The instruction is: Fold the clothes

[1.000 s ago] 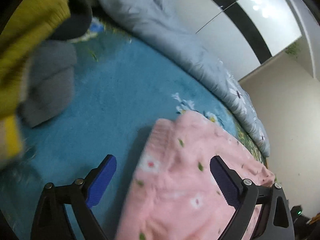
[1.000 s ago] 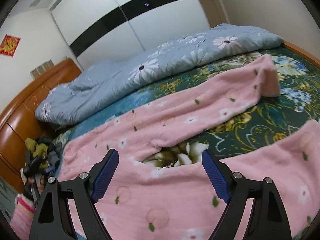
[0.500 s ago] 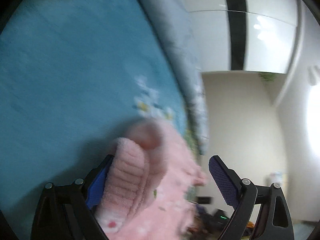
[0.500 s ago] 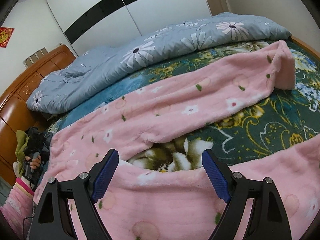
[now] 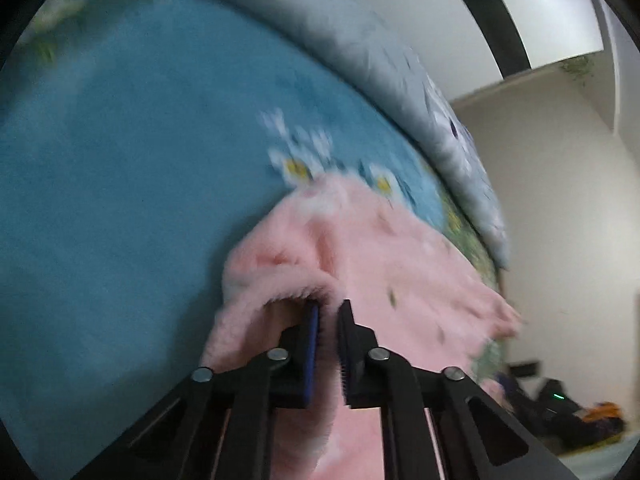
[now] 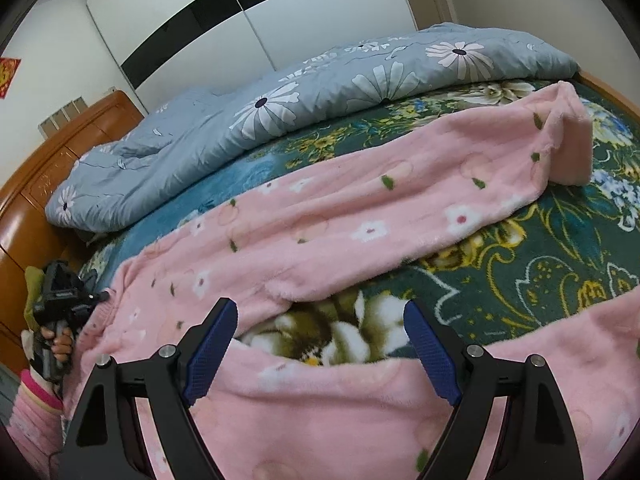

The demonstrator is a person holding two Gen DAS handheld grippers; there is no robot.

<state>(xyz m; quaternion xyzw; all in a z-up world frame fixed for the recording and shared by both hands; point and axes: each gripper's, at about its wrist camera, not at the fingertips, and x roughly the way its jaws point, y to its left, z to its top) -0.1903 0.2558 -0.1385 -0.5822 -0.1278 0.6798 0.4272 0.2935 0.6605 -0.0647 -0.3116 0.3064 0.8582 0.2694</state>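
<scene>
We count one pink fleece garment (image 6: pixel 360 216), two grippers: left gripper (image 5: pixel 328 320) just clamped its edge, right gripper (image 6: pixel 320 344) spread, empty.

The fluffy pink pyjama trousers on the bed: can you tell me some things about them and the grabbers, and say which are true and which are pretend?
1. The left gripper pinches the edge of the fluffy pink flowered pyjama trousers. True.
2. The right gripper is shut on the trousers. False: its fingers stand wide apart, gripping nothing.
3. The trousers are folded into a neat square. False: they lie spread out, legs apart.
4. A grey quilt with white daisies lies bunched behind the trousers. True.
</scene>
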